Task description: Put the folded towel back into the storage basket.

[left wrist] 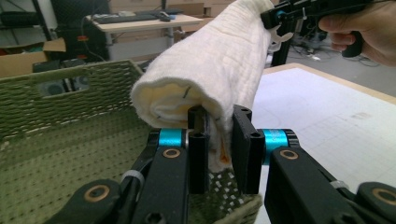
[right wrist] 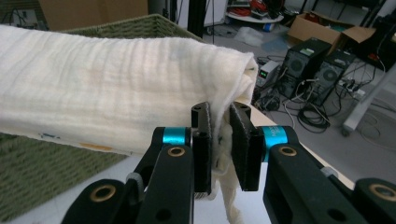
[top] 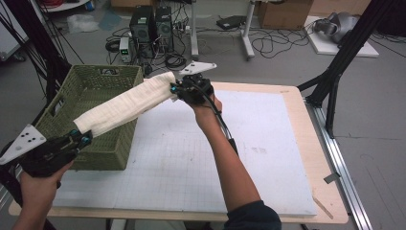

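We hold a rolled white towel (top: 125,104) stretched in the air between both tongs, slanting from the near left up to the far middle of the desk (top: 268,143). The left tongs (top: 82,137) are clamped on the towel's near end, with the cloth pinched between the black jaws in the left gripper view (left wrist: 219,140). The right tongs (top: 176,89) are clamped on the far end, folds of cloth squeezed between the jaws in the right gripper view (right wrist: 220,140).

The towel hangs partly above the green woven basket (top: 103,76) at the left edge of the desk, with its far end reaching out past the basket's right rim. We judge the job to be well along: the towel is already rolled up and lifted, and what is left appears to be bringing it fully over the basket, lowering it in and letting go with both tongs.

The basket looks empty inside, so nothing blocks the drop, though the roll seems longer than the basket is wide and may need turning to line up. The white mat on the desk is bare. On the floor beyond, computer towers (top: 152,26), tangled cables and cardboard boxes stand well apart from the work.
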A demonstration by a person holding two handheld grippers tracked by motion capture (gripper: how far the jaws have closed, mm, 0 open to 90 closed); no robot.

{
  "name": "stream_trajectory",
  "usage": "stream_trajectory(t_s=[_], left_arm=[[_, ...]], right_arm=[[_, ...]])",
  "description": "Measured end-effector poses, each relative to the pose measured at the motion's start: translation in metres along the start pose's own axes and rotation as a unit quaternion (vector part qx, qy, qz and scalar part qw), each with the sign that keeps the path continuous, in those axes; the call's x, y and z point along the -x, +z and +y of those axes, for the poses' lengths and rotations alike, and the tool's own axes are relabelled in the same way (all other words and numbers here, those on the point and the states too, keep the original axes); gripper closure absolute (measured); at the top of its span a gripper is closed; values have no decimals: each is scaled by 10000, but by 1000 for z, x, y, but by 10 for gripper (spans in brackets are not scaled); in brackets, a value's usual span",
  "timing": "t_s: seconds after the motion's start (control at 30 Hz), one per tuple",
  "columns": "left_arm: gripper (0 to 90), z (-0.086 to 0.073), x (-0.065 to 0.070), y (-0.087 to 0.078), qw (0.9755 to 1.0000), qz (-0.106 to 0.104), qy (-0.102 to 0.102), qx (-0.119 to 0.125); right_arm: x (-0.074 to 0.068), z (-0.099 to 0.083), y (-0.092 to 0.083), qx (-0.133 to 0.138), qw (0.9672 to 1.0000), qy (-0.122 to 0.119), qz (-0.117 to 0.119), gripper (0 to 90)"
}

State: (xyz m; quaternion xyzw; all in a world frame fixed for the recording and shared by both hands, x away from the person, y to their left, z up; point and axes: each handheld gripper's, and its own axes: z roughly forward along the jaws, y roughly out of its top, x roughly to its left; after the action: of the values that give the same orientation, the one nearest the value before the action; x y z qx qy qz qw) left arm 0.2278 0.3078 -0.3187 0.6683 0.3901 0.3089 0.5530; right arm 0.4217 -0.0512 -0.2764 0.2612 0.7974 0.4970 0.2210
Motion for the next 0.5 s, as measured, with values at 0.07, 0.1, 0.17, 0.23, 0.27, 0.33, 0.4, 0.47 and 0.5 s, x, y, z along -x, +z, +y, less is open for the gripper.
stream_trajectory(t_s=[0.07, 0.1, 0.17, 0.23, 0.27, 0.33, 0.4, 0.47, 0.5], left_arm=[[778, -1, -4, -4, 10000, 66, -20, 13], [778, -1, -6, -6, 9999, 98, -28, 12], [778, -3, -11, -9, 9999, 158, -33, -18], [778, -5, -15, -12, 9997, 231, -51, -42], [778, -6, -17, -13, 9996, 280, -69, -56], [777, -8, -21, -15, 9993, 356, -81, -90], [778, -9, -23, -17, 9991, 408, -63, -134], [778, -10, -26, -18, 9989, 446, -74, -137], [778, -10, -27, -19, 9988, 468, -86, -125]], right_arm=[[-4, 6, 9, -18, 10000, -60, 20, 799], [-6, 9, 11, -6, 10000, -61, 30, 798], [-10, 14, 18, 35, 10000, -47, 58, 799], [-15, 19, 26, 67, 9999, -72, 101, 798], [-16, 21, 29, 55, 9999, -81, 120, 799], [-21, 25, 36, 29, 9998, -126, 146, 799], [-25, 30, 44, 34, 9997, -144, 169, 799], [-29, 35, 52, 29, 9996, -195, 189, 799], [-31, 36, 55, 32, 9996, -195, 205, 799]])
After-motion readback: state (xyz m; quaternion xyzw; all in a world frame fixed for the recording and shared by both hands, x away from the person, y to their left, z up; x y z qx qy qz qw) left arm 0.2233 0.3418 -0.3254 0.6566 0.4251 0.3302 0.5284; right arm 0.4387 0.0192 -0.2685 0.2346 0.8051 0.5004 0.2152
